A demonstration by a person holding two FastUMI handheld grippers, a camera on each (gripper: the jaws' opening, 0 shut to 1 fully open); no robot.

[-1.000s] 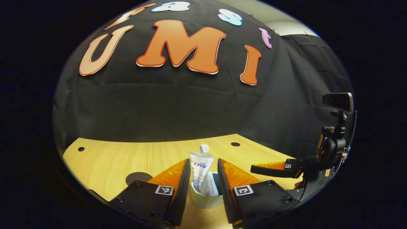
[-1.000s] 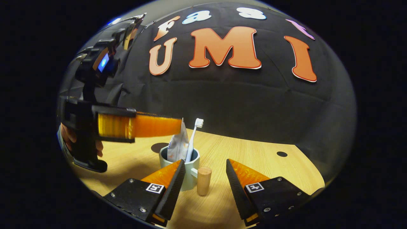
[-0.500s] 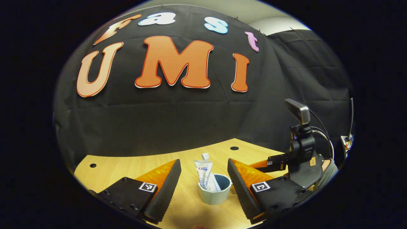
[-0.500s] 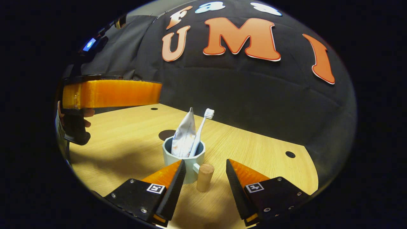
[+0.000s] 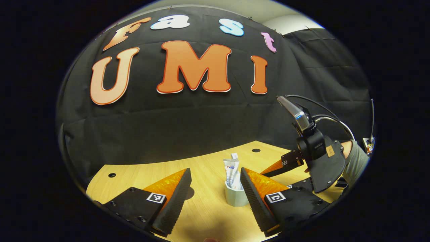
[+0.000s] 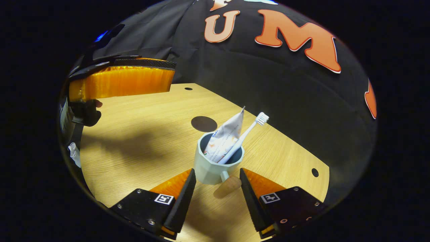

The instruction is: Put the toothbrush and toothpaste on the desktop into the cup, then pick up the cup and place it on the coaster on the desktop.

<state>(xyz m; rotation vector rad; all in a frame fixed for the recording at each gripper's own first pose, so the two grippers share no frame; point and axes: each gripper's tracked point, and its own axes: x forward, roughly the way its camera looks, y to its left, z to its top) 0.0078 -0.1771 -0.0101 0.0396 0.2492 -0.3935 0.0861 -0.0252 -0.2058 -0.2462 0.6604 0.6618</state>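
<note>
A pale mug (image 6: 211, 168) stands on the wooden table with a white toothpaste tube (image 6: 224, 136) and a white toothbrush (image 6: 250, 129) leaning inside it. Its wooden handle (image 6: 231, 183) points at my right gripper (image 6: 216, 172), which is open, with the handle lying between its fingertips and not pressed. A dark round coaster (image 6: 204, 123) lies just behind the mug. In the left gripper view the mug (image 5: 234, 197) with the toothpaste tube (image 5: 231, 169) sits just ahead of the right fingertip of my open left gripper (image 5: 215, 171), which holds nothing.
The left gripper (image 6: 121, 82) hangs above the table to the mug's left in the right gripper view. The right gripper (image 5: 315, 158) and a grey sleeve (image 5: 356, 163) are at the right in the left gripper view. Small holes (image 6: 188, 88) (image 6: 314, 172) mark the tabletop.
My left gripper opened wide, let go of the toothpaste tube and drew back from the mug. My right gripper tilted down and closed in until the handle sits between its fingers.
</note>
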